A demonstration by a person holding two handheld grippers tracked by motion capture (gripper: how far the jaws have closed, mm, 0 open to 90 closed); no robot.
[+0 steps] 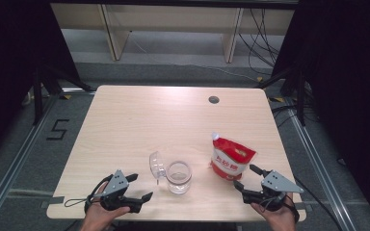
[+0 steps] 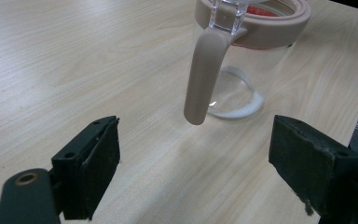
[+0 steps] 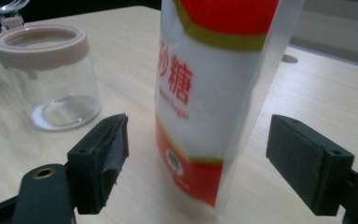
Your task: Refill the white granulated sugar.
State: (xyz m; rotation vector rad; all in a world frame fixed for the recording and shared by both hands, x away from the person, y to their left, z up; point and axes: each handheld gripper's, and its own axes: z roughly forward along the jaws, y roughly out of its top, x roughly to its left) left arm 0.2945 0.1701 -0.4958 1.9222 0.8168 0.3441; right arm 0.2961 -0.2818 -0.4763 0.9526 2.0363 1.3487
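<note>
Pale wood-grain table on grey floor, black curtains flanking.

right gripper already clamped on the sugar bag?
No. In the right gripper view the right gripper stands open, its jaws apart on either side of the sugar bag with a gap on each side.

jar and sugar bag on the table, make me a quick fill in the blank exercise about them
1. The jar stands with its hinged lid ____.
2. The sugar bag stands to the ____ of the jar in the high view.
3. The right gripper has its jaws ____, on either side of the bag.
4. The left gripper points at the jar's ____.

Missing words: open; right; open; clasp
</note>
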